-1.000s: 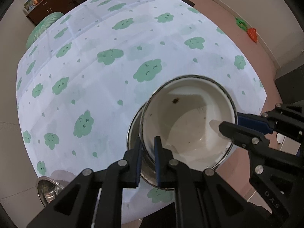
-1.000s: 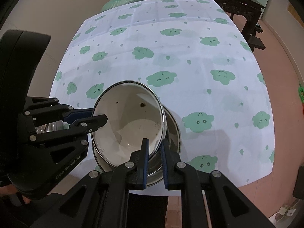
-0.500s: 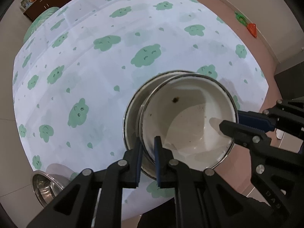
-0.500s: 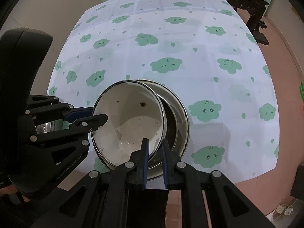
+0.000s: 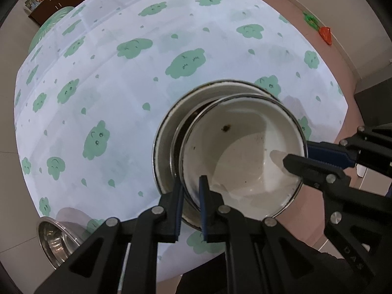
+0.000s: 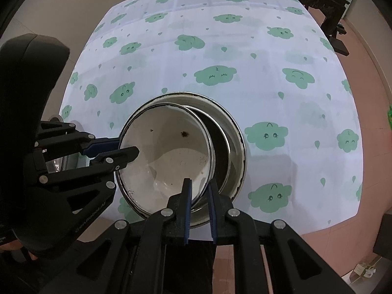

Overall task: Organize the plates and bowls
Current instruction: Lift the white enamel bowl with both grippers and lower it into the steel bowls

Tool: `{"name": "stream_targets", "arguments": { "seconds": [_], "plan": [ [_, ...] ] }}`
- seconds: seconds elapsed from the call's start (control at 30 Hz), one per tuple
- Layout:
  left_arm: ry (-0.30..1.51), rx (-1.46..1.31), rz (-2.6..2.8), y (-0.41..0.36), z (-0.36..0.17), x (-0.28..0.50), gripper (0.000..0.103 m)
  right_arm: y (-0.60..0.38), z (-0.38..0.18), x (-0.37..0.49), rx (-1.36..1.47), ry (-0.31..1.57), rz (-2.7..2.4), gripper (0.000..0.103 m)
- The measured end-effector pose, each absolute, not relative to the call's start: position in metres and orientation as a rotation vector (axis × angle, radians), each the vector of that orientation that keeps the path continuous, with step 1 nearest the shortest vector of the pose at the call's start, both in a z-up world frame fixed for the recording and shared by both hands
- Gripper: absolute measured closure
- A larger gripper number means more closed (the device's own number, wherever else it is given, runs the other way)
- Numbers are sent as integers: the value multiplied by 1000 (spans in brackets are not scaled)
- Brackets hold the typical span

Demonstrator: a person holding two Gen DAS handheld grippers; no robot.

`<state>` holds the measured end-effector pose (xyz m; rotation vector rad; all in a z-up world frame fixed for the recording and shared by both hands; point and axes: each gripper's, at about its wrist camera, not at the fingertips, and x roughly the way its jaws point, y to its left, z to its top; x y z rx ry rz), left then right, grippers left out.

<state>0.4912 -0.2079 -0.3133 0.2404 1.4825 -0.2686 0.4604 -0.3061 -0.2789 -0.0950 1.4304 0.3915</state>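
Observation:
A stained white enamel bowl (image 5: 240, 152) (image 6: 166, 154) with a dark rim hangs tilted just above a wider enamel bowl (image 5: 166, 132) (image 6: 235, 132) that stands on the cloud-print tablecloth (image 5: 122, 85). My left gripper (image 5: 191, 186) is shut on the held bowl's near rim, one finger inside and one outside. My right gripper (image 6: 199, 186) is shut on the same bowl's rim at another spot. Each gripper shows in the other's view: the right gripper (image 5: 296, 156) at the bowl's right edge, the left gripper (image 6: 122, 147) at its left edge.
A steel bowl (image 5: 55, 240) sits at the table's near left corner, partly over the edge. Dark wooden furniture (image 6: 325, 7) stands beyond the table's far right. An orange and green item (image 5: 323, 33) lies on the floor by the wall.
The held bowl has shifted a little relative to the wider bowl, so more of the wider bowl's rim and dark inside shows beside it. Both grips are unchanged.

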Motion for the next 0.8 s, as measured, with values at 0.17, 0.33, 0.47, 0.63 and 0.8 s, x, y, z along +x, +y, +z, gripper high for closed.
{"name": "stream_targets", "arguments": {
  "seconds": [0.17,0.33,0.47,0.63,0.8],
  "plan": [
    [1489,244,-267,-209,-317,490,94,-307,-281,461,-92,1439,392,89],
    [1497,246,-267,-210,-321,491,94,-308,-284,460,-91,1445,392,89],
    [1504,247,-264,-210,-324,492,94,-308,-286,461,-88,1451,392,89],
    [1514,246,-266,-211,-329,494,94,-308,-289,462,-86,1460,394,89],
    [1518,246,-267,-211,-333,495,94,-308,-291,464,-86,1469,396,89]
  ]
}}
